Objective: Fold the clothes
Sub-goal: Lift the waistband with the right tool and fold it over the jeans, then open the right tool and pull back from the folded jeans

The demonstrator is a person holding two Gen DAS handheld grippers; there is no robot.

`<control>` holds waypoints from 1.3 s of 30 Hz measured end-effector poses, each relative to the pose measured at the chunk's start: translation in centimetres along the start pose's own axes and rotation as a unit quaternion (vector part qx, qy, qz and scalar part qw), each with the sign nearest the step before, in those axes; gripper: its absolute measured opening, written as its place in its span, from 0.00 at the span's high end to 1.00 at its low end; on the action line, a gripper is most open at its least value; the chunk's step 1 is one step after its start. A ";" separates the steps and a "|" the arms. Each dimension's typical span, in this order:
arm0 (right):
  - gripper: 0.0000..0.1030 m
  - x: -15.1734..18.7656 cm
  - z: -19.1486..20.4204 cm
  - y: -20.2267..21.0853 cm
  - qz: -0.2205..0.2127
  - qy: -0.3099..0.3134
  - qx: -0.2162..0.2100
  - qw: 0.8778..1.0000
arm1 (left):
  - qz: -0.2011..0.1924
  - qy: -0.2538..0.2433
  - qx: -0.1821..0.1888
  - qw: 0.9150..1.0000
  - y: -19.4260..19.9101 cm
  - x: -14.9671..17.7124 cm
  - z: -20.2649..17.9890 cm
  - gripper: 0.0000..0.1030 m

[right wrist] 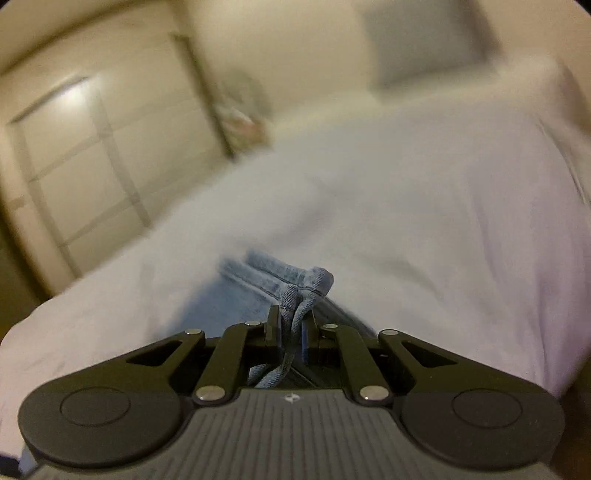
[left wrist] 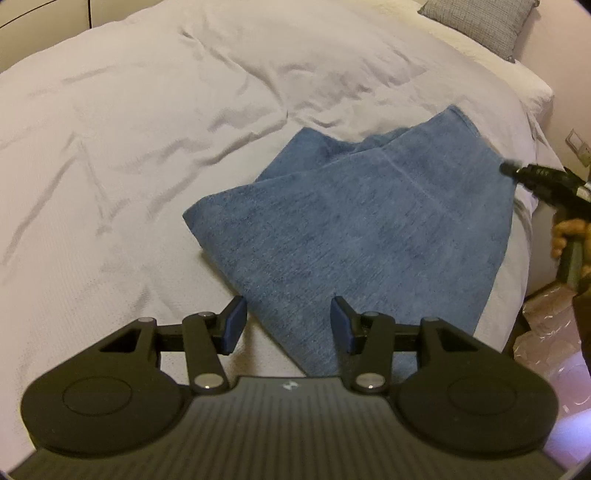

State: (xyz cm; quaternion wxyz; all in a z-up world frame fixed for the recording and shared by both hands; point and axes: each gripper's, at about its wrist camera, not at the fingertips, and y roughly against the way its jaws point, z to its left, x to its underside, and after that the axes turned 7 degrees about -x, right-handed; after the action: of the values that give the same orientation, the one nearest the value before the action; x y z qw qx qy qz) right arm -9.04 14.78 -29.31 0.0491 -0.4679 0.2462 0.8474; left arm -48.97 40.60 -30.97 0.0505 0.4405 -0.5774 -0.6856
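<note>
Since I read across from my left, bed first: the white bed (left wrist: 147, 147) carries everything, its cover rumpled, a grey pillow (left wrist: 480, 22) at the far corner.
Left hand-held gripper: my left hand-held gripper (left wrist: 286, 325) hovers just above the near corner of the cloth, its blue pads (left wrist: 234, 325) well apart, nothing between them.
Garment: the blue denim garment (left wrist: 369, 229) lies partly folded toward the right side of the bed, one layer doubled over another, its near corner pointing between my left pads.
Handling, as I judge it: soft but fairly heavy cloth, limp rather than stiff; it should drape and drag, not slide. A hemmed edge or corner gives the thickest, surest bite.
Right hand-held gripper: my right hand-held gripper (right wrist: 291, 328) is clamped on a bunched seam of the denim, folds squeezed between the pads; its view is blurred.
Next hold: I would take the near corner with my left.
</note>
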 end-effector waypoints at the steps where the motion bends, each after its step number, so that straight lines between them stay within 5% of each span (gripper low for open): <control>1: 0.94 0.2 -0.5 -0.2 0.006 -0.010 0.009 1.000 | 0.001 0.000 0.000 1.000 -0.1 0.0 0.0 0.57; 3: 0.95 0.7 -1.6 -0.6 0.018 -0.030 0.028 0.999 | 0.002 -0.001 -0.001 1.000 -0.2 -0.1 0.1 0.57; 5: 0.85 1.2 -2.6 -1.1 0.030 -0.050 0.047 0.997 | 0.001 -0.004 -0.005 1.000 -0.2 -0.1 0.1 0.57; 6: 0.78 1.5 -3.1 -1.3 0.036 -0.059 0.056 0.996 | -0.001 -0.006 -0.010 1.000 0.0 -0.1 0.1 0.57; 7: 0.56 1.3 -2.7 -1.0 0.034 -0.049 0.085 0.995 | -0.004 -0.009 -0.014 1.000 0.2 -0.1 0.1 0.57; 8: 0.45 1.2 -2.0 -0.5 0.027 -0.028 0.114 0.993 | -0.007 -0.010 -0.016 1.000 0.4 -0.2 0.1 0.57; 10: 0.47 1.1 -0.5 0.9 0.002 0.008 0.149 0.989 | -0.014 -0.011 -0.020 1.000 0.6 -0.3 0.1 0.58; 13: 0.51 1.4 1.1 2.4 -0.025 0.032 0.109 0.993 | -0.027 -0.016 -0.019 0.999 0.7 -0.6 0.1 0.63; 15: 0.51 1.9 1.8 1.4 -0.003 0.067 0.113 0.991 | -0.038 -0.021 -0.019 0.999 0.6 -0.9 0.0 0.68; 18: 0.58 2.9 0.3 -1.8 0.084 0.064 0.141 0.984 | -0.042 -0.022 -0.022 0.999 0.1 -1.4 0.1 0.71; 24: 0.57 2.0 2.8 1.4 0.030 0.068 0.132 0.989 | -0.042 -0.028 -0.033 0.998 -0.7 -1.9 -0.1 0.70; 27: 0.57 3.3 5.0 3.3 0.031 0.065 0.068 0.995 | -0.037 -0.034 -0.041 0.998 -1.1 -1.5 -0.3 0.70; 30: 0.58 6.5 7.8 3.3 0.083 0.097 0.010 0.992 | -0.031 -0.027 -0.043 0.998 -1.2 -1.2 -0.2 0.70; 33: 0.53 9.6 10.1 2.4 0.133 0.153 0.036 0.979 | -0.021 -0.013 -0.044 0.999 0.0 -0.7 -0.1 0.70; 39: 0.52 9.5 12.9 5.4 0.105 0.149 0.017 0.983 | -0.019 -0.007 -0.033 0.999 2.6 2.0 -1.1 0.70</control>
State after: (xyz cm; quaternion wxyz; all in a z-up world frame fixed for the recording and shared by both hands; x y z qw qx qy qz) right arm -25.93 14.60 -29.40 -0.0692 -0.5600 0.3129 0.7640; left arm -50.62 37.75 -29.84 0.0480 0.4446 -0.5463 -0.7082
